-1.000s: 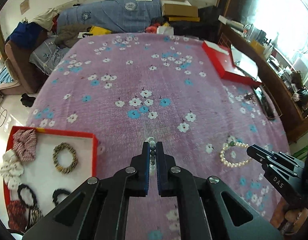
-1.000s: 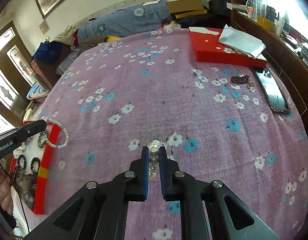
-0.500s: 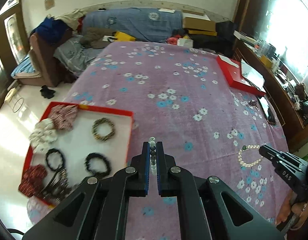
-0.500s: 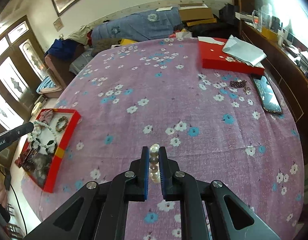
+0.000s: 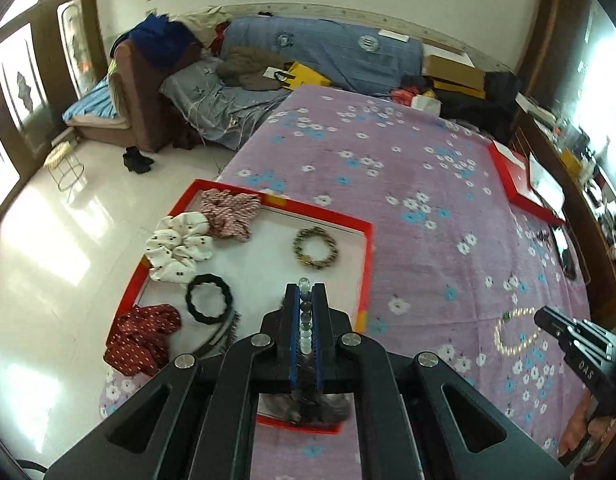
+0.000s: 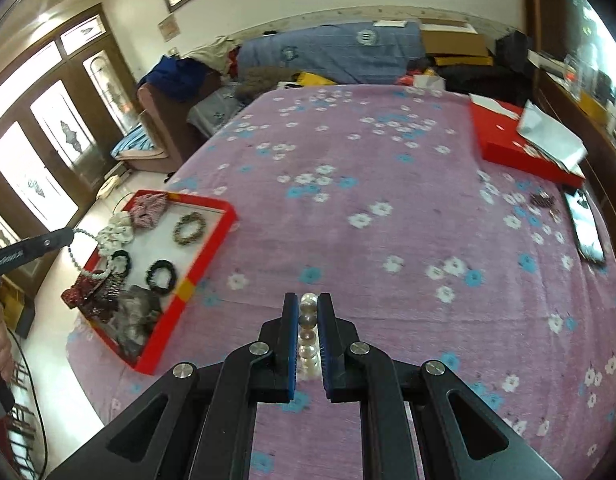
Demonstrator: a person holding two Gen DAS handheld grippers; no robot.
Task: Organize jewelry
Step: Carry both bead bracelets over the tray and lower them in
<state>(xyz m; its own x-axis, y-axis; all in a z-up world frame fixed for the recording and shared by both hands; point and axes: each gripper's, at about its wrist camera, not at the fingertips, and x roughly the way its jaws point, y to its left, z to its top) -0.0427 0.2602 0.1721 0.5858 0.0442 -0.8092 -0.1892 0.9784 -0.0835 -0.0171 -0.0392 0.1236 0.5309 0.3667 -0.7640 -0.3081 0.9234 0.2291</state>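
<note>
My left gripper is shut on a pale bead bracelet and holds it above the red-rimmed white tray; the bracelet hangs from it in the right wrist view. The tray holds scrunchies, a gold-brown bracelet and black hair ties. My right gripper is shut on a pearl bracelet, above the purple flowered cloth; its loop shows in the left wrist view.
A flat red box with white paper lies at the table's far right. A dark bead cluster and a phone lie by the right edge. The tray overhangs the left table edge above the floor.
Both grippers rose and swung left with their bracelets. My left gripper moved from over the cloth to over the tray.
</note>
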